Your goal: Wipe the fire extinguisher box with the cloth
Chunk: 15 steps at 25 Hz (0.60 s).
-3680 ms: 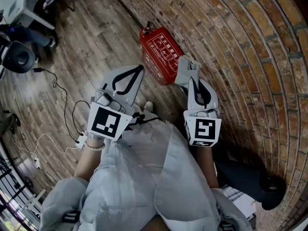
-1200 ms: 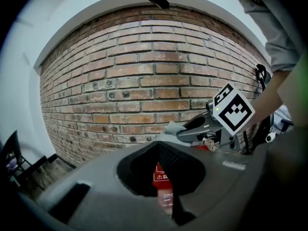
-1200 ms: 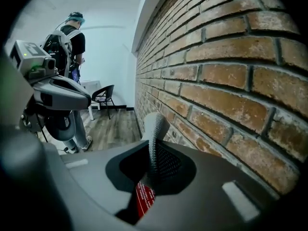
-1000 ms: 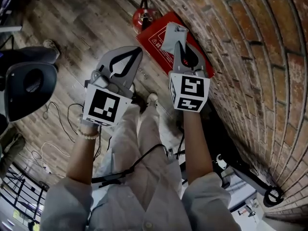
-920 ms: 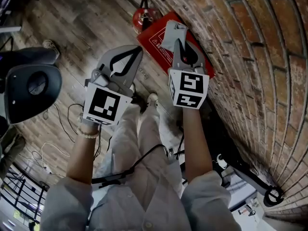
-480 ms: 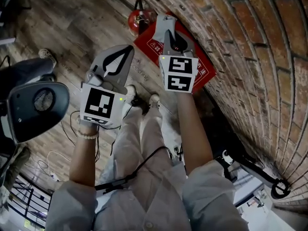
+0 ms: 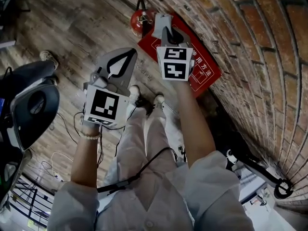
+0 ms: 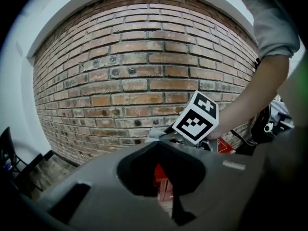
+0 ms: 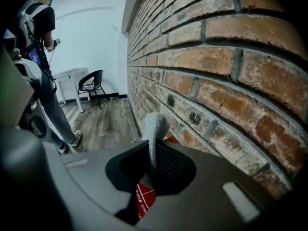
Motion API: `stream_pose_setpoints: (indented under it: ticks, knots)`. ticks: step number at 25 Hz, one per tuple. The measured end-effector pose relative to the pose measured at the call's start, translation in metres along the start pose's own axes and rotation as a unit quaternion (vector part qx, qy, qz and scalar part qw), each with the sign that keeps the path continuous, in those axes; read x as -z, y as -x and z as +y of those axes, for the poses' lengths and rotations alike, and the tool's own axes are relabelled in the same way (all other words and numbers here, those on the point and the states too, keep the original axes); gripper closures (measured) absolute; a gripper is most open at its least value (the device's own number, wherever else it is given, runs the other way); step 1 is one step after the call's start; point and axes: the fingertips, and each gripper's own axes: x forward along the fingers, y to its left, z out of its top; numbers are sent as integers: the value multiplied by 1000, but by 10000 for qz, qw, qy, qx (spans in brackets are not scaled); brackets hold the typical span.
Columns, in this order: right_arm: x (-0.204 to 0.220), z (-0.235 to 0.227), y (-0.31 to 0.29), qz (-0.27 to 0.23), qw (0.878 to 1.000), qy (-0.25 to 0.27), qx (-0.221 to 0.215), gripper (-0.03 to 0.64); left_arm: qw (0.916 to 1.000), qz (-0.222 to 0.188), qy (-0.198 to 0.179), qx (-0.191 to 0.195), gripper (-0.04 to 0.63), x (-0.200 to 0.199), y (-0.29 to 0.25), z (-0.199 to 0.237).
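The red fire extinguisher box (image 7: 199, 64) leans at the foot of the brick wall, and a sliver of it (image 9: 143, 197) shows under my right jaws. My right gripper (image 7: 165, 31) is shut on the grey cloth (image 7: 161, 21), which hangs over the box's far left end. In the right gripper view the cloth (image 9: 155, 129) stands up between the jaws. My left gripper (image 7: 126, 55) is shut and empty, held over the floor to the left of the box. Through its opening the left gripper view shows the red box (image 8: 161, 179).
A red fire extinguisher (image 7: 139, 19) stands beside the box's far end. The brick wall (image 7: 260, 37) runs along the right. A black chair (image 7: 31, 110) and cables (image 7: 65, 129) lie on the wooden floor at left, a scooter (image 7: 255, 170) at bottom right. A person (image 9: 45, 76) stands further back.
My right gripper has carried the cloth forward to the box's far left end. The left gripper has hardly moved.
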Motion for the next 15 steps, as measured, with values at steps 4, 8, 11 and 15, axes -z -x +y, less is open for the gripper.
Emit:
stream_pose_setpoints:
  ticks: [4, 8, 11, 15]
  knots:
    - [9, -3, -17, 203, 9997, 100, 1, 591, 10000, 11, 38, -35, 598, 3, -2, 4]
    - [22, -9, -27, 570, 9981, 163, 157, 591, 9999, 1, 127, -59, 598, 4, -5, 4]
    - [34, -16, -31, 754, 9968, 101, 263, 591, 10000, 12, 93, 3, 598, 3, -7, 0]
    - [36, -17, -34, 748, 9969, 100, 239, 591, 10000, 22, 70, -3, 598, 4, -9, 3]
